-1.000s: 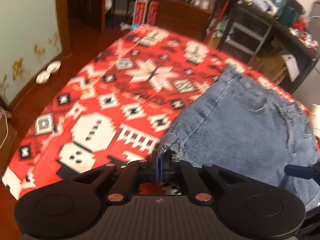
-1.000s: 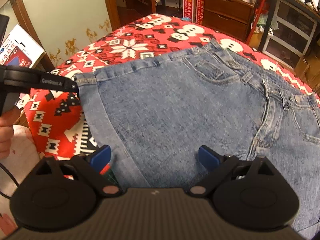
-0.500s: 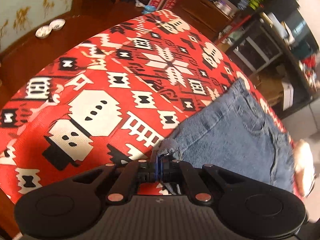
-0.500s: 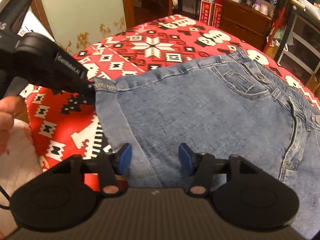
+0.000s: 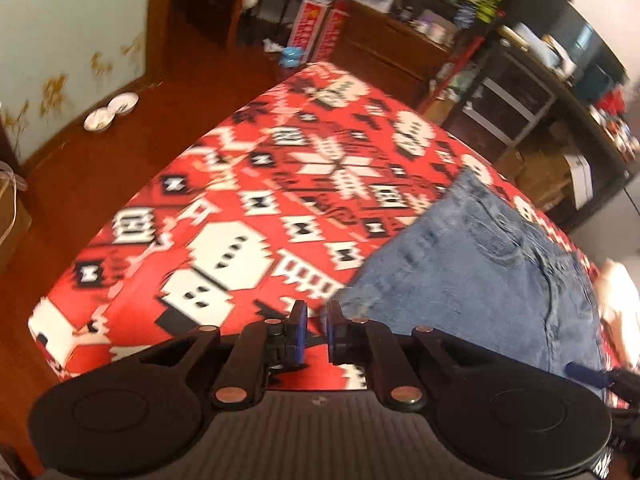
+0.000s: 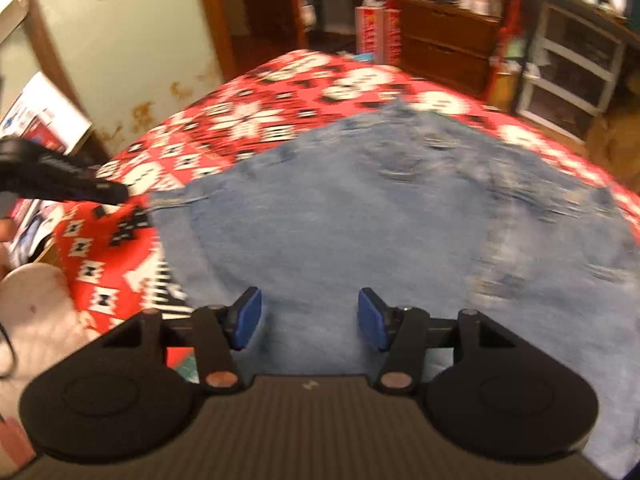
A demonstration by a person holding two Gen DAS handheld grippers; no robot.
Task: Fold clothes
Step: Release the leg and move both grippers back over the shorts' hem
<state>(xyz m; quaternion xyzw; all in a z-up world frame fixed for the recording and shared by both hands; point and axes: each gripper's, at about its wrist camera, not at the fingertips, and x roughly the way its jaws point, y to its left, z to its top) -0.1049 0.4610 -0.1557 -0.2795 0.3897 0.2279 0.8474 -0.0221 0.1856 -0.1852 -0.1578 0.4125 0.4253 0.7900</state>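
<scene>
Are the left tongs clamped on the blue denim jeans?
No: the left tongs stand slightly apart, with the blue denim jeans corner lying just beyond them.

Denim shorts [image 6: 360,220] lie flat on the patterned blanket [image 5: 240,200] covering the surface, toward its right side. Left hand-held gripper [image 5: 317,326] sits just beside the shorts' near-left corner; right hand-held gripper [image 6: 310,318] is over their near edge. Two bowls [image 5: 112,110] on the floor, left of the surface.

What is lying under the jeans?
The jeans lie on a red patterned blanket, which shows around them. What the blanket covers is hidden.
</scene>
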